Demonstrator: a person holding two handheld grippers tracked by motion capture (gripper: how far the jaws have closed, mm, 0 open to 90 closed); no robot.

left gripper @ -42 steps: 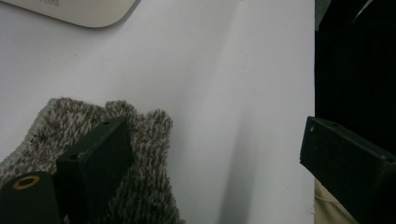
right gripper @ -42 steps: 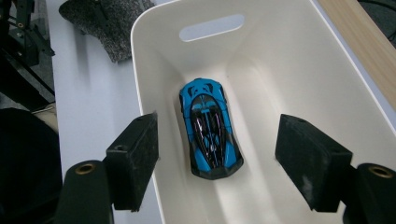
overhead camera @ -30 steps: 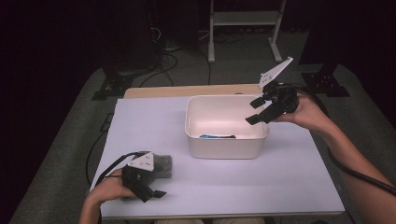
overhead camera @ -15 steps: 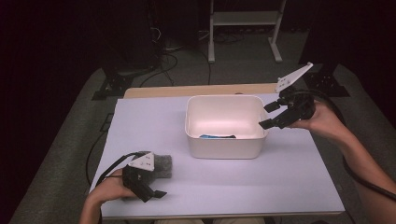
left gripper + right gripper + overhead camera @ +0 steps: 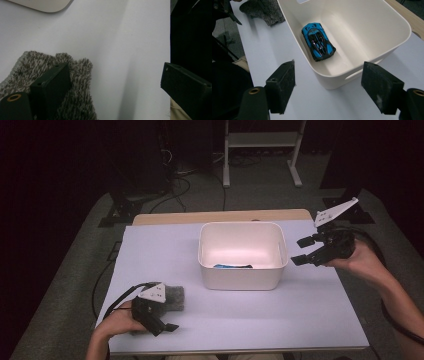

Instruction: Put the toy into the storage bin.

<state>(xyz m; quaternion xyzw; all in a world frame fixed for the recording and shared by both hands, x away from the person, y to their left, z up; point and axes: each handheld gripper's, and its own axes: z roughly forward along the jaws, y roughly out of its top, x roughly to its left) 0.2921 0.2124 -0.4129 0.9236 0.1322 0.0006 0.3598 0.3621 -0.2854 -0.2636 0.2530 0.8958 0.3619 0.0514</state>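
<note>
Now, from the high view, the right gripper (image 5: 306,251) has drawn back from above the white bin (image 5: 243,282) to hang off its right side, jaws apart and empty. It was over the rim a second ago, so the drop into the bin looks done, and the hand seems free for the next item. Inside, a sliver of the blue toy car (image 5: 234,266) shows against the near wall — most of it is cut off by the rim. The left gripper (image 5: 162,324) has kept its place at the near left corner of the table (image 5: 280,320), beside the grey fuzzy cloth (image 5: 172,297).

In the left gripper view, the jaws stand wide apart; one rests over the cloth (image 5: 75,82), the other hangs past the table's edge, and nothing is clamped. How far the cloth runs under the jaw is hidden.

In the right gripper view, the open pads frame the bin (image 5: 387,37) from outside — the car (image 5: 318,41) lies flat on its floor, near one wall. The cloth (image 5: 259,11) shows farther off, partly cropped.
</note>
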